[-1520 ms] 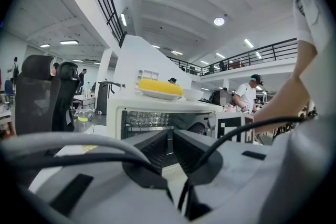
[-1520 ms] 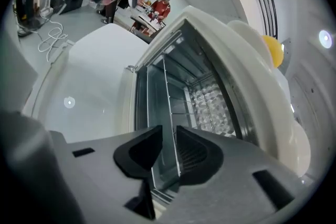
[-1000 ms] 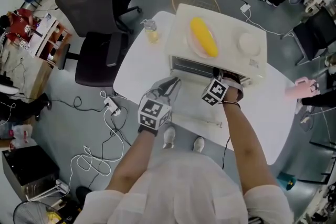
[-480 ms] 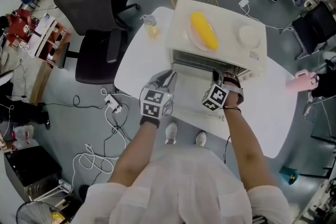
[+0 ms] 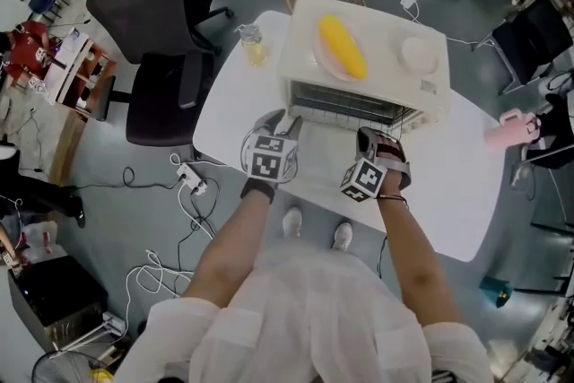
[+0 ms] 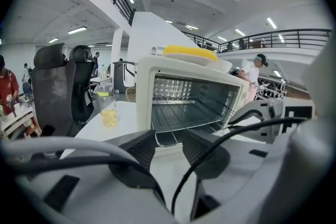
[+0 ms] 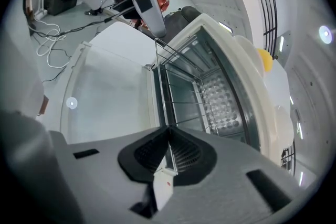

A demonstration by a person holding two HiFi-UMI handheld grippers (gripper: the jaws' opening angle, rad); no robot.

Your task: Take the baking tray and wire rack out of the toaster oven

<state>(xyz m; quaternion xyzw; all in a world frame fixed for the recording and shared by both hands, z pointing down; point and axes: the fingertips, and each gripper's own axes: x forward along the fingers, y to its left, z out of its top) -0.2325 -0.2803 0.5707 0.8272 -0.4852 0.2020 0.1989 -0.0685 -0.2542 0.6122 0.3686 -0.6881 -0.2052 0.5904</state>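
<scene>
A white toaster oven (image 5: pixel 359 58) stands on the white surface (image 5: pixel 466 193) with its door (image 7: pixel 105 92) folded down flat toward the person. The wire rack (image 6: pixel 181 115) sits in the oven's cavity, its front edge drawn slightly past the opening. The right tool (image 7: pixel 168 134) has just been closing, and its jaws are now clamped together on the thin front bar of that rack. The left tool (image 6: pixel 169 139) hangs low before the oven's left front corner; its jaws have just been opening and stand wide apart with nothing between them. Whether the baking tray lies under the rack I cannot tell. On the oven's top rest a plate with a long yellow item (image 5: pixel 341 45) and a white bowl (image 5: pixel 417 54). A glass of yellow liquid (image 6: pixel 107 107) stands just left of the oven
</scene>
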